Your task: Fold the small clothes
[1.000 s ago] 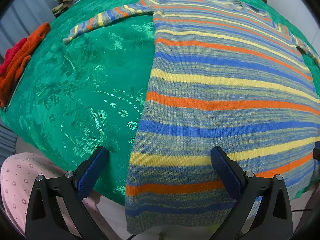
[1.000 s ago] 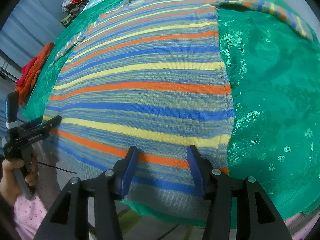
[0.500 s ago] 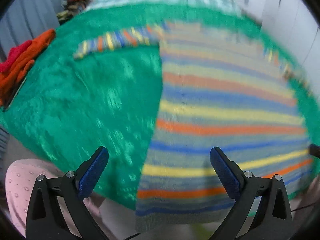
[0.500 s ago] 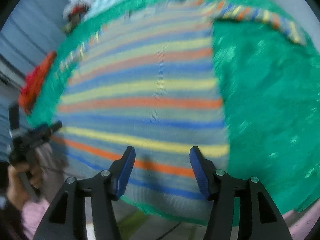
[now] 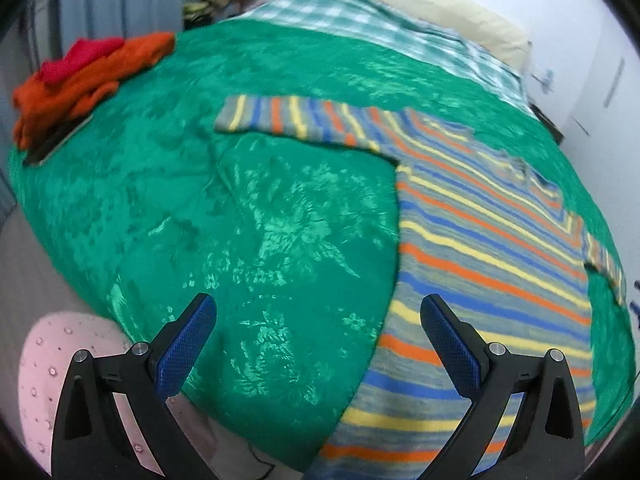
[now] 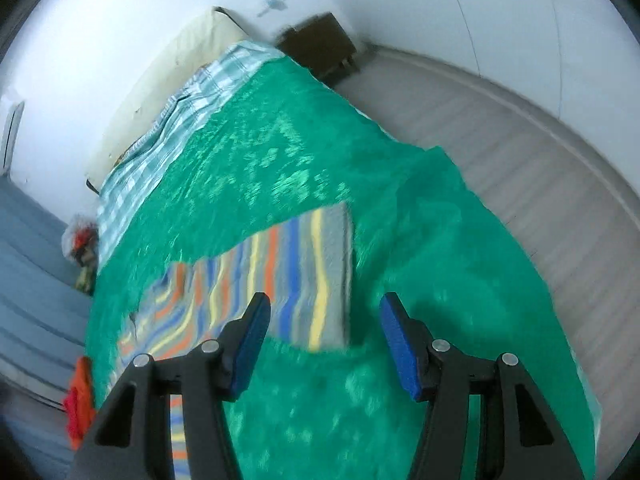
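A striped sweater (image 5: 480, 240) lies flat on the green bedspread (image 5: 240, 220) of the bed, its hem at the near edge and one sleeve (image 5: 296, 120) stretched out toward the bed's left side, where a pile of orange and red clothes (image 5: 80, 76) sits at the edge. The left gripper (image 5: 318, 322) hangs over the near edge with its jaws wide apart and empty, one blue pad (image 5: 450, 348) above the sweater's side. The right gripper (image 6: 324, 328), jaws likewise spread and holding nothing, hovers just before the cuff end of the other sleeve (image 6: 280, 284).
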